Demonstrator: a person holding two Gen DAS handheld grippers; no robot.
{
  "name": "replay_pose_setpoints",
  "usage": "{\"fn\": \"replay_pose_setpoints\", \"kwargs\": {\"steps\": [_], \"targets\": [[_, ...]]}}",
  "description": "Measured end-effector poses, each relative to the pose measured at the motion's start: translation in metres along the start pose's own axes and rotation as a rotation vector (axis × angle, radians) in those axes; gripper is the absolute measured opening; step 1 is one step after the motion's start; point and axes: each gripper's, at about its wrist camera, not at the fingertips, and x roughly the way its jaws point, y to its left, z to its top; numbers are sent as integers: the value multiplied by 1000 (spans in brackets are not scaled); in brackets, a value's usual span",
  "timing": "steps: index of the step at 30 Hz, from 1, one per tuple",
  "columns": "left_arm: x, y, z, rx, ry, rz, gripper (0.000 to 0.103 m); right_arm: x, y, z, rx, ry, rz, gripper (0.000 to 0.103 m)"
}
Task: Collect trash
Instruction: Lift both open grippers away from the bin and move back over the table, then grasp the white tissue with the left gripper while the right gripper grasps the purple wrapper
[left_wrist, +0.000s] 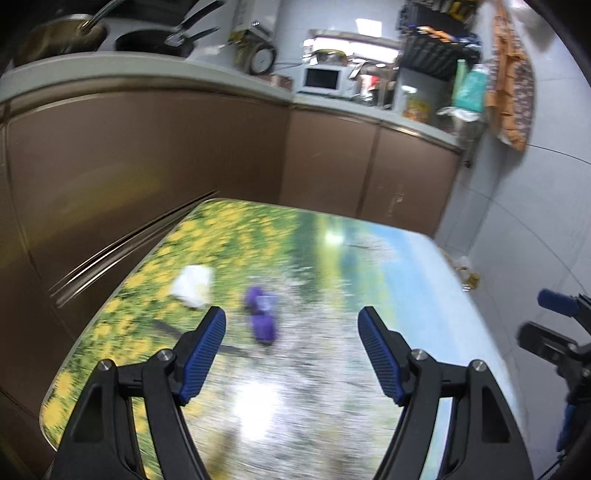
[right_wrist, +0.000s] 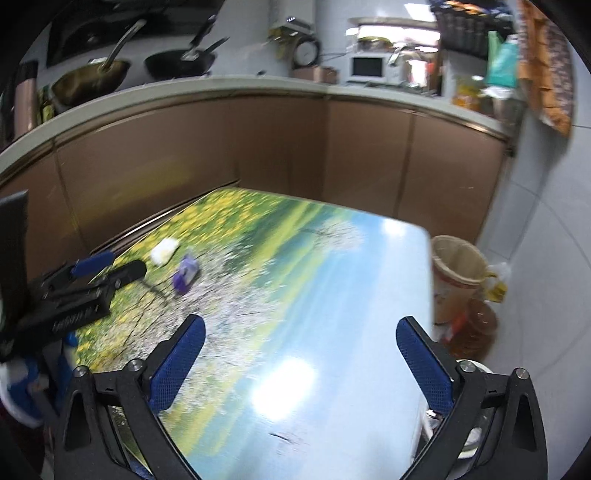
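A purple wrapper (left_wrist: 261, 317) (right_wrist: 184, 277) lies on the table (left_wrist: 332, 369) (right_wrist: 332, 295), whose top bears a printed landscape. A crumpled white paper (left_wrist: 194, 286) (right_wrist: 165, 250) rests just left of it. My left gripper (left_wrist: 291, 312) hovers open above the table, with the wrapper ahead and slightly left between the lines of its fingers, untouched. In the right wrist view, the left gripper (right_wrist: 127, 261) sits close to both scraps. My right gripper (right_wrist: 301, 321) is open wide over the table's blue right part, with nothing between its pads. It also shows at the right edge of the left wrist view (left_wrist: 532, 314).
A beige basket (right_wrist: 458, 266) stands on the floor by the table's right far corner, with an amber bottle (right_wrist: 476, 328) beside it. Brown cabinet fronts (left_wrist: 184, 147) close off the far and left sides. Pans, a clock and a microwave (right_wrist: 369, 68) sit on the counter.
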Motion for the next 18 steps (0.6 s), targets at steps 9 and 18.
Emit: {"fn": "replay_pose_setpoints", "kwargs": {"steps": [9, 18], "targets": [[76, 87, 12, -30, 136, 66, 72, 86, 53, 16, -65, 139, 221, 80], [139, 101, 20, -13, 228, 51, 72, 159, 101, 33, -92, 199, 334, 73]]}}
